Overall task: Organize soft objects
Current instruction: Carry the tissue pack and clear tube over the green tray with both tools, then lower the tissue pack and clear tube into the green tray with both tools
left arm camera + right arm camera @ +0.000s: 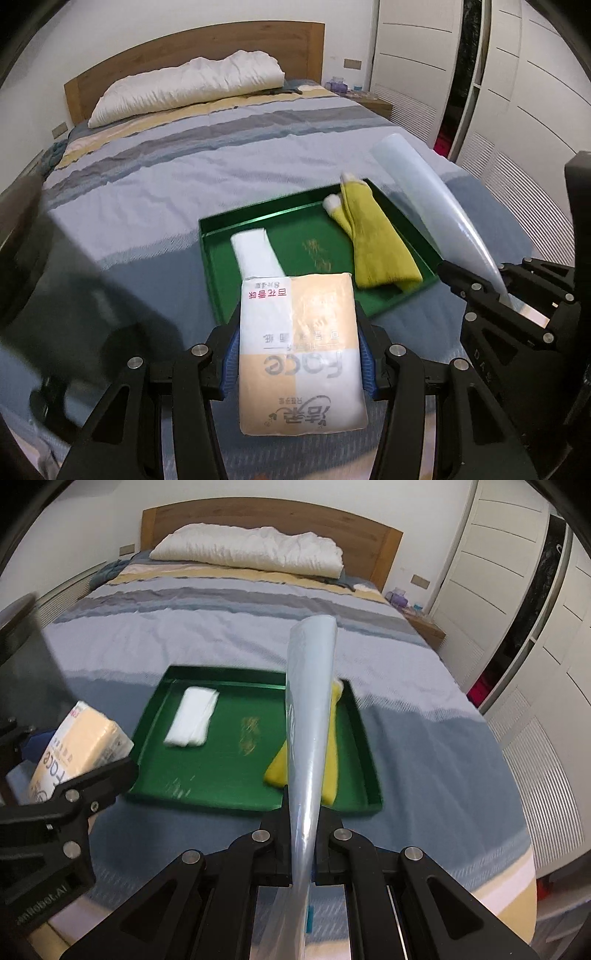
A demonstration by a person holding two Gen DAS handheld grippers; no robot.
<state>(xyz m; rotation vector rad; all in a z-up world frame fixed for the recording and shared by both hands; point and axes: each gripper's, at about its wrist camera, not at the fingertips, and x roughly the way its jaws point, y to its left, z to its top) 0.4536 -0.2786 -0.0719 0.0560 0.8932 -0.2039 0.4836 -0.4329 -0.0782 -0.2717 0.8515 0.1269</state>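
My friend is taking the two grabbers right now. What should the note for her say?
Left tool: shut on the tissue pack, held above the bed near the green tray.
Right tool: shut on a rolled clear plastic bag, sticking out over the tray.
Done: folded white cloth and yellow socks lie in the tray.
Left: the tissue pack and the bag are not yet put away.
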